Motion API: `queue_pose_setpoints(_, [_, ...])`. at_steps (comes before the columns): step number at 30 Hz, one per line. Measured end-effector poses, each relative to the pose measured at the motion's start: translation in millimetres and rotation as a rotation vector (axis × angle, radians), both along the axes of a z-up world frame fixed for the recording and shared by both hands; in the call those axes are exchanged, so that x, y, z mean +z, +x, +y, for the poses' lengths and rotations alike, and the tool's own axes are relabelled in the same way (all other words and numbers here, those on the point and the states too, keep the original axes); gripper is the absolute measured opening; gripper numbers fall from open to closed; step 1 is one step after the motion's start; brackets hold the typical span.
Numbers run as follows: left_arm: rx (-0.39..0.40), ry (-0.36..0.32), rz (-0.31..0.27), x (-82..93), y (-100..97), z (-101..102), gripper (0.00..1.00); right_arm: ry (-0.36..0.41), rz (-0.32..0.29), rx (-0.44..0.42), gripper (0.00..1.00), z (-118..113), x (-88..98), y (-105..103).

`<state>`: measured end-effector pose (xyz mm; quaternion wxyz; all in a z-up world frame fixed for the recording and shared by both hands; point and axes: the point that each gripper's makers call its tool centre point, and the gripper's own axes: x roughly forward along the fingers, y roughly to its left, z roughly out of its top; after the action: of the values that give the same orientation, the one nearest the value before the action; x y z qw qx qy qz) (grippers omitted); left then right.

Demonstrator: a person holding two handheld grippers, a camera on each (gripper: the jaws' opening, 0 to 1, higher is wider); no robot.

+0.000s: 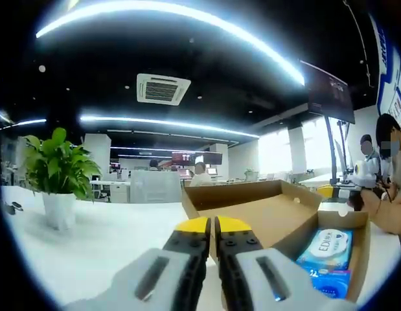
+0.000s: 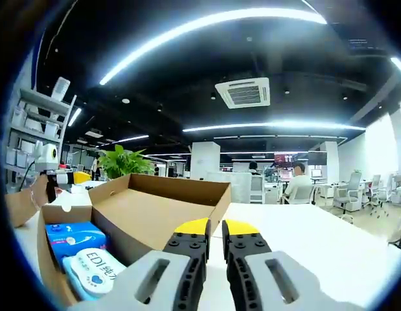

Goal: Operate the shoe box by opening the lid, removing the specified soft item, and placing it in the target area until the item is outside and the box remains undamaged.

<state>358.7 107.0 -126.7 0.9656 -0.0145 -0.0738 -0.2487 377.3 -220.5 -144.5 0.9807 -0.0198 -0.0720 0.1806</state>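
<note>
Cardboard box, left gripper view: a brown shoe box (image 1: 265,217) sits open on a white table (image 1: 103,240), its lid (image 1: 242,192) folded back and standing up behind the tray.
Soft item, left gripper view: a blue and white pack of wipes (image 1: 326,249) lies inside the box, at its right end, with a second blue pack (image 1: 330,282) just below it in the picture.
Left gripper: the left gripper (image 1: 213,227) rises from the bottom of the view, its yellow-tipped jaws together with only a thin slit between them, clamped on nothing. The tips sit in front of the box's near wall; whether they touch it cannot be told.
Surroundings, left gripper view: a potted plant (image 1: 57,172) in a white pot stands on the table well to the left of the box. People sit at the far right (an open office with long ceiling lights lies behind).
Cardboard box, right gripper view: the same shoe box (image 2: 148,217) lies to the left, lid (image 2: 181,188) up.
Soft item, right gripper view: the white and blue pack of wipes (image 2: 96,269) rests in the near left end of the box, beside the blue pack (image 2: 74,236).
Right gripper: the right gripper (image 2: 216,230) has its yellow tips close together, gripping nothing, above the white table (image 2: 317,246) just right of the box.
Surroundings, right gripper view: the plant's leaves (image 2: 122,162) show behind the lid; shelves (image 2: 38,116) stand at far left.
</note>
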Motion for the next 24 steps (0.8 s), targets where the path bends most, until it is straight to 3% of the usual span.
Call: queue_pose_setpoints(24, [-0.014,0.029,0.074,-21.4,8.8,-4.6,0.03,0.006,0.015,0.032,0.07,6.6,-3.7,0.0])
